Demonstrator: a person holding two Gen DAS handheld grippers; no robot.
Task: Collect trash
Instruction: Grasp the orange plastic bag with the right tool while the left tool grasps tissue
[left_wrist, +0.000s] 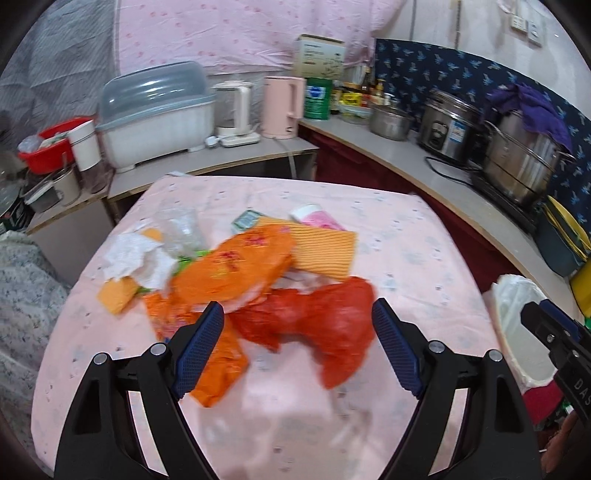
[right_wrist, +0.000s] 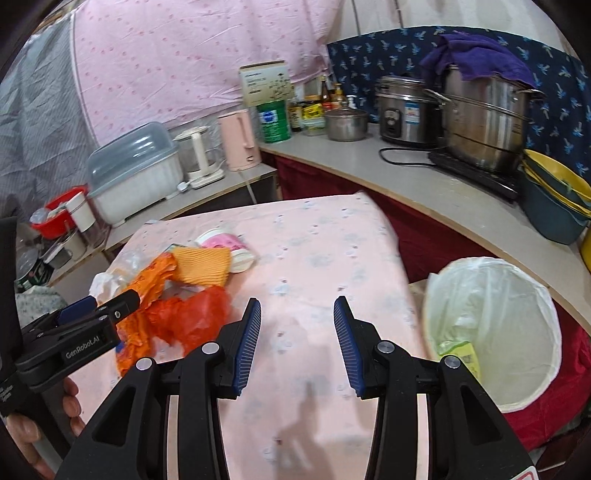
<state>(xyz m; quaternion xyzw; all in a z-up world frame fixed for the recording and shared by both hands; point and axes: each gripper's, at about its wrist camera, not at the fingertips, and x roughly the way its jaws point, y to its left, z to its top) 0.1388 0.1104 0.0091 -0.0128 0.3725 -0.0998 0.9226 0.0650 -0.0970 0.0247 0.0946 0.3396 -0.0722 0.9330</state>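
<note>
Trash lies heaped on the desk; left gripper and right gripper fingers apart, empty.

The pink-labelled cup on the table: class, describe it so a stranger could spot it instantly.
Start at the pink tablecloth and find the trash pile. At the pile's far edge, the pink-labelled cup lies on its side beside a ribbed yellow cloth. It is the only rigid, round item there.

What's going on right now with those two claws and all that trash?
Left gripper open, empty, over red plastic bag. Right gripper open, empty, over bare tablecloth. Trash still piled on table; lined bin alongside. Nothing in the way.
</note>
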